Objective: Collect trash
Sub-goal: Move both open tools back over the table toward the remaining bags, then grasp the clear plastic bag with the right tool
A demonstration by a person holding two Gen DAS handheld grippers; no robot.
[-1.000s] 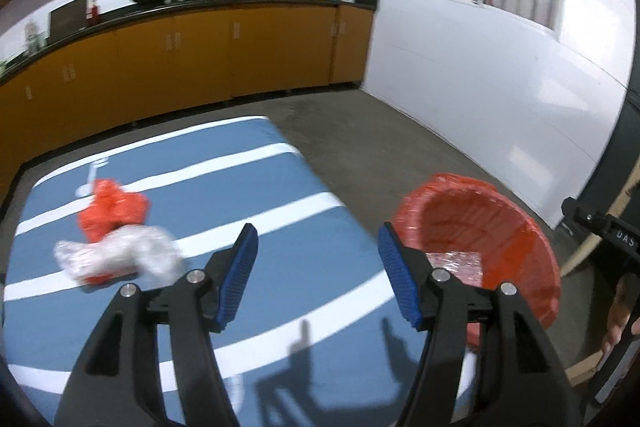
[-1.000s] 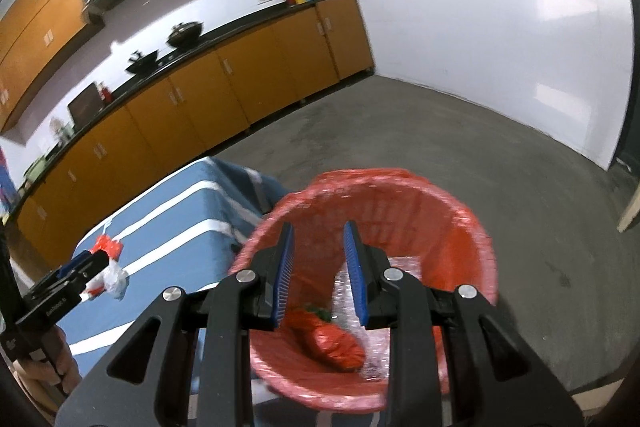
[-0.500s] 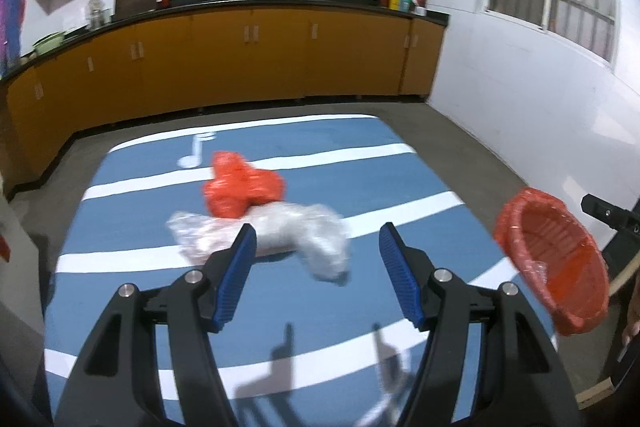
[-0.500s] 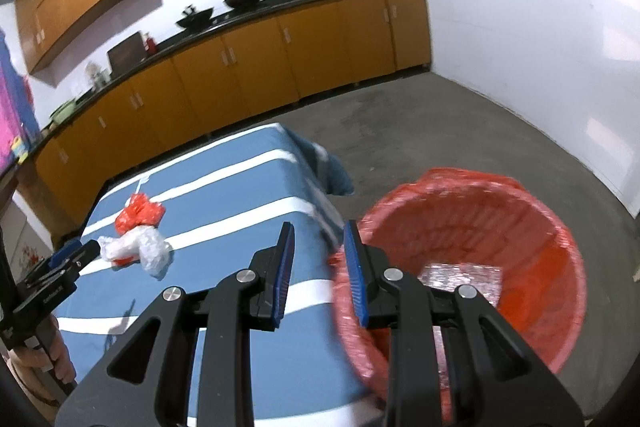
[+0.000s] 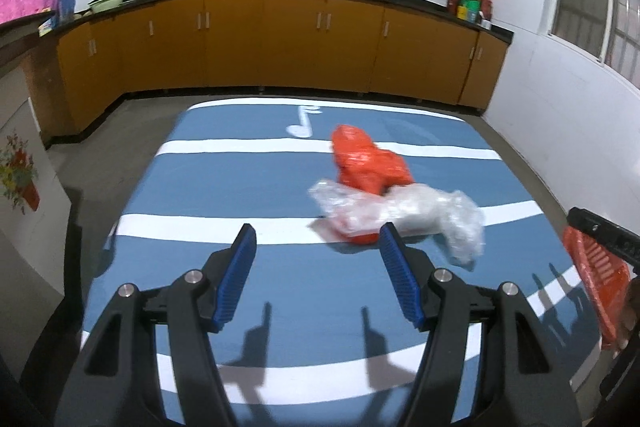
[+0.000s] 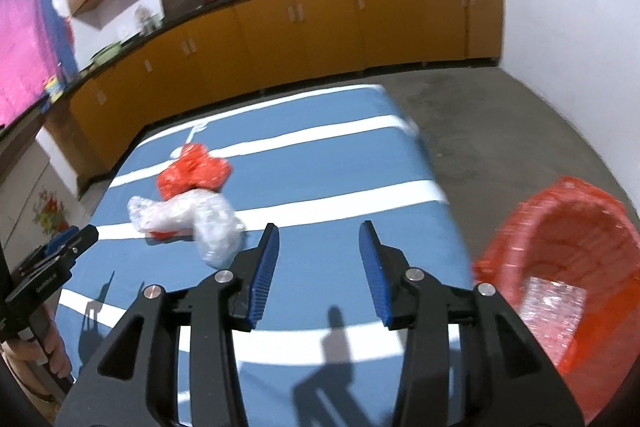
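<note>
Two pieces of trash lie together on the blue striped table [image 5: 240,187]: a crumpled red plastic bag [image 5: 366,163] and a wad of clear bubble wrap [image 5: 404,213] in front of it. My left gripper [image 5: 316,241] hovers open just short and left of them, empty. From the right wrist view the red bag [image 6: 194,173] and bubble wrap [image 6: 192,217] lie ahead to the left. My right gripper [image 6: 318,239] is over the table [image 6: 340,167] with its jaws opening and nothing between them. The red trash basket [image 6: 560,267] stands right of the table, with bubble wrap inside.
Orange cabinets under a black counter [image 5: 280,27] run along the far wall, with woks and bottles on top. Grey floor [image 6: 500,131] surrounds the table. The basket's edge [image 5: 596,279] shows at the right of the left wrist view. A hand [image 6: 36,351] holds the left gripper.
Both grippers swung left, away from the red basket and over the table toward the trash. The right gripper's jaws, narrow before, now stand wider apart. The left jaws kept their width.
</note>
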